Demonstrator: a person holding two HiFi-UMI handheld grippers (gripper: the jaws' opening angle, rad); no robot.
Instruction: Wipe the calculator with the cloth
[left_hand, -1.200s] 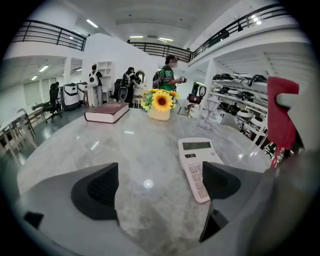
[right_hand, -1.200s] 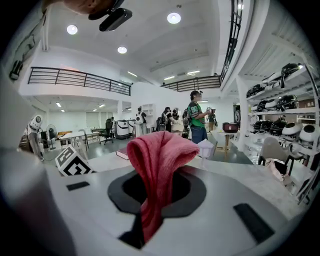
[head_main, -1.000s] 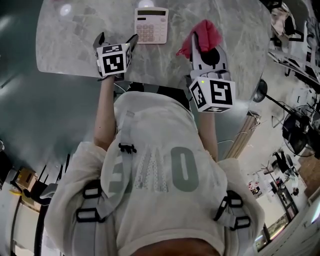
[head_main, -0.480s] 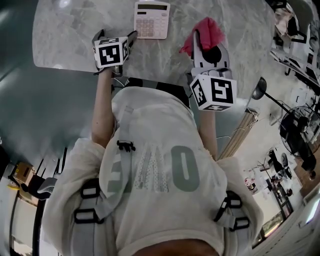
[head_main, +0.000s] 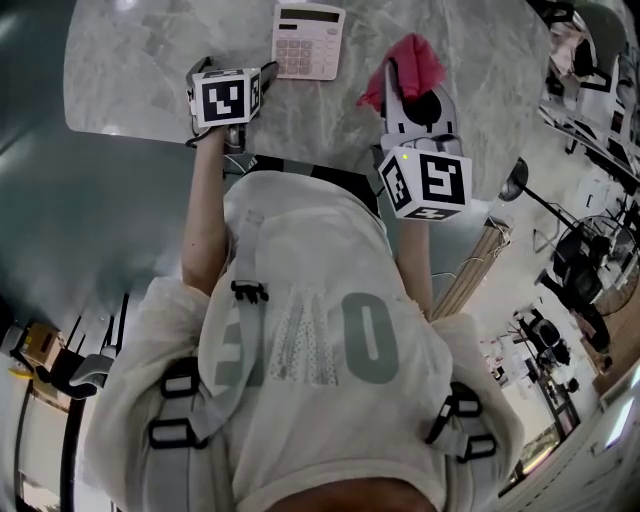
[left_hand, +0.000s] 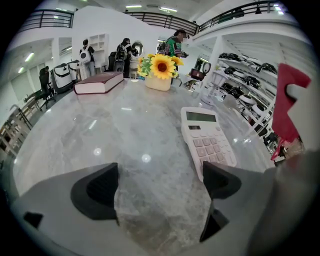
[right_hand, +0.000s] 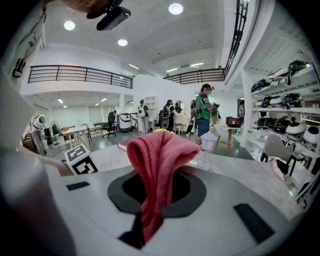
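Wiping not yet begun. Calculator (head_main: 307, 42) lay on worktop (head_main: 150, 60), near left gripper (left_hand: 161, 185), jaws apart, empty. Right gripper (right_hand: 148, 220) jaws clamped red cloth (right_hand: 160, 155), right of calculator. Next move likely: bring cloth onto keypad.

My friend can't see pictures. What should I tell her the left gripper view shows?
The left gripper hangs open and empty over a grey marble table, with a pale calculator lying just ahead by one jaw. Farther back sit a dark red book and a sunflower pot; a red cloth shows at the right edge.
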